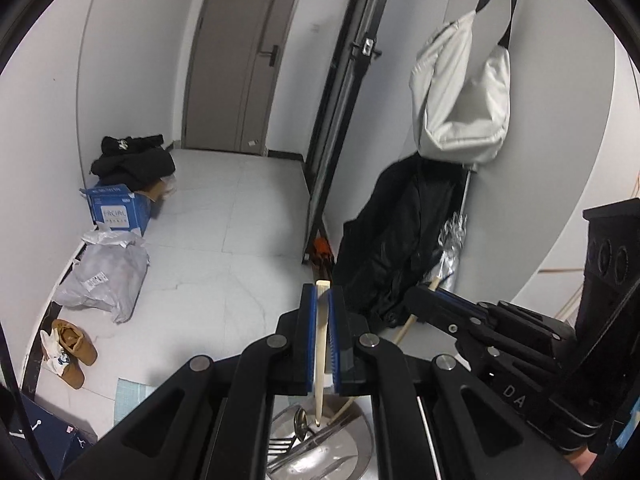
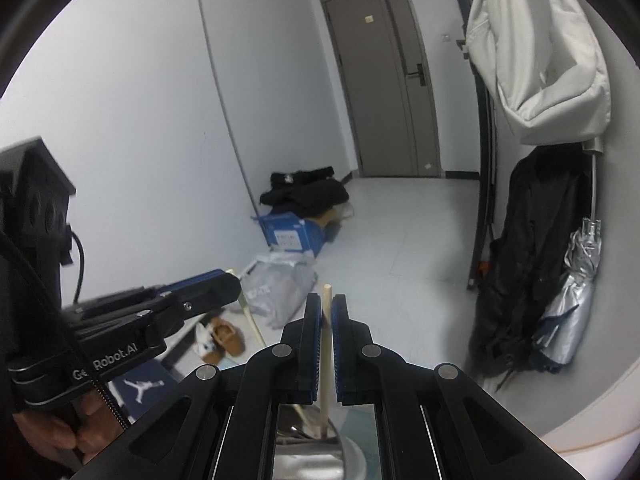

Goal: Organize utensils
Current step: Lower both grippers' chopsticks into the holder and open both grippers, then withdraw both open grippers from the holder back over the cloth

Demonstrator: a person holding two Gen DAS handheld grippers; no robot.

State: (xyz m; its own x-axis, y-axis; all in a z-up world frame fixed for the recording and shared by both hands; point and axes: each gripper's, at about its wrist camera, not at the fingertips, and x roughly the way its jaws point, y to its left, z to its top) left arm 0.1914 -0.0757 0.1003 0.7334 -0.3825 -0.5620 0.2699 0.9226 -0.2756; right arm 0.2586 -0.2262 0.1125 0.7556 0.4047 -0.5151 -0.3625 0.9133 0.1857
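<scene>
My left gripper (image 1: pixel 323 292) is shut on a pale wooden chopstick (image 1: pixel 320 360) that stands almost upright between its blue pads. The stick's lower end hangs over a shiny metal bowl (image 1: pixel 356 440), which holds a fork (image 1: pixel 280 446) and a spoon (image 1: pixel 300 420). My right gripper (image 2: pixel 326 300) is shut on a second chopstick (image 2: pixel 325 360), whose lower end also dips toward the metal bowl (image 2: pixel 352 456). Each gripper shows in the other's view: the right gripper (image 1: pixel 424 296) to the right, the left gripper (image 2: pixel 230 282) to the left. Both are held side by side above the bowl.
On the tiled floor beyond lie a blue cardboard box (image 1: pixel 118 210) under black clothes, a grey plastic bag (image 1: pixel 106 276) and brown shoes (image 1: pixel 74 346). A black coat (image 1: pixel 396 240), a white bag (image 1: pixel 460 92) and a silver umbrella (image 2: pixel 572 304) hang on the right. A dark blue shoebox (image 2: pixel 140 388) sits nearby.
</scene>
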